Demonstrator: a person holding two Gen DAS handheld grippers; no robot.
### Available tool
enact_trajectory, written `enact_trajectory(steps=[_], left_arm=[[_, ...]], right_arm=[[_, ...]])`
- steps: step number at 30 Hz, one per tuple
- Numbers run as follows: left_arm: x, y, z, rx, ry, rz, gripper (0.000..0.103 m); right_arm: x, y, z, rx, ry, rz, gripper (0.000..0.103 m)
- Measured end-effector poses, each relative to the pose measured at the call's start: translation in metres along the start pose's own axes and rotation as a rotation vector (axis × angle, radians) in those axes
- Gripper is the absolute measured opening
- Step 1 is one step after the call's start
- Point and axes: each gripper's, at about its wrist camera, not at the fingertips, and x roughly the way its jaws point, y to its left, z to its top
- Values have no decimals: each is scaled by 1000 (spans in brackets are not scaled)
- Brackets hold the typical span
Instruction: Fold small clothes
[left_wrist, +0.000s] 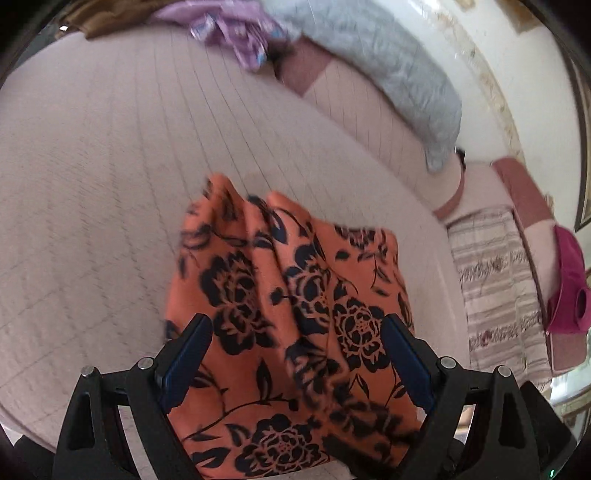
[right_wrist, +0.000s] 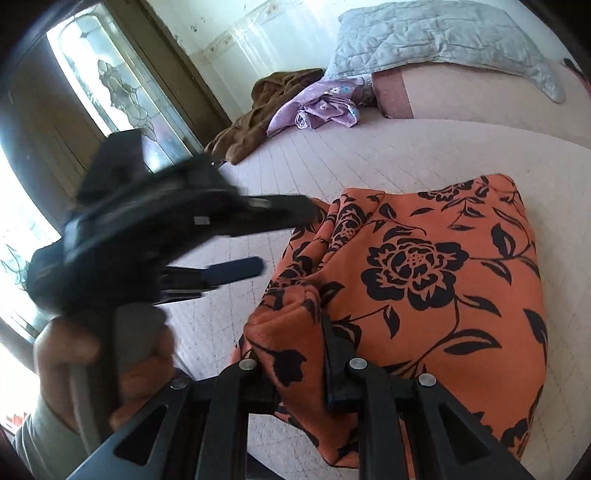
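We work over a wide pale quilted bed (left_wrist: 110, 184) whose far end carries a grey quilted pillow (right_wrist: 443, 33), a brown garment (right_wrist: 258, 114) and a crumpled lilac cloth (right_wrist: 321, 103), all well apart from our work. Near us on the quilt lies the orange floral garment (right_wrist: 436, 280), bunched and partly doubled over itself, its near edge lifted. Our right gripper (right_wrist: 295, 332) is clamped on a gathered fold at that near corner, the cloth pinched between its fingers. Our left gripper (left_wrist: 295, 332) hangs over the garment with its blue-padded jaws spread wide and nothing between them; in the right wrist view it appears blurred at the cloth's left edge, held by a bare hand (right_wrist: 92, 365). We judge the risk to be this: the right grip holds a thick wad rather than one layer, so a pull could drag the whole piece and skew the fold, and the left could close on several layers.
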Motion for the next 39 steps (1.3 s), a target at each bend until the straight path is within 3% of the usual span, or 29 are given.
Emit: enact_trajectory(steps=[3, 5, 6, 7, 9, 12, 14, 17, 19, 21, 24, 26, 28, 30, 31, 32, 36, 39], left_arm=[[13, -9, 2, 4, 28, -12, 91], [21, -14, 5, 25, 45, -18, 51], [26, -14, 7, 32, 78, -3, 20], [30, -14, 9, 36, 94, 23, 21], [24, -15, 15, 43, 76, 2, 18], [-8, -29, 20, 138, -22, -7, 18], [-19, -31, 20, 219, -74, 32, 18], [10, 2, 23, 157, -1, 92, 18], [30, 28, 21, 107, 51, 129, 18], [24, 32, 20, 96, 33, 99, 18], [13, 20, 18, 171, 5, 117, 17], [20, 22, 19, 172, 21, 122, 17], [23, 32, 22, 123, 25, 81, 17], [22, 37, 23, 98, 18, 54, 18], [21, 37, 22, 90, 16, 52, 18], [20, 36, 21, 87, 16, 55, 18], [8, 23, 15, 92, 19, 64, 24], [-9, 17, 5, 92, -6, 49, 39]], right_arm=[[4, 1, -2, 1, -5, 13, 17], [-1, 0, 2, -4, -10, 22, 17], [0, -1, 2, -4, -13, 27, 17], [4, -3, 5, -3, -16, 34, 17], [3, -2, 6, -6, -23, 36, 17], [-5, 5, 10, -18, -43, 59, 17], [-8, 17, 15, -33, -58, 79, 17], [10, 29, 16, -51, -36, 80, 21], [42, 27, 10, -28, 45, 80, 21], [75, 22, -2, -12, 145, 85, 21], [68, 21, -3, 3, 123, 108, 21], [63, 19, 0, 18, 120, 116, 28], [61, 18, -1, 23, 133, 119, 33], [51, 18, -4, 15, 128, 125, 51], [43, 17, -7, 16, 121, 137, 72], [35, 16, -11, 21, 109, 138, 79], [1, 3, -22, 45, 41, 110, 79], [-20, -15, -30, 95, 3, 84, 79]])
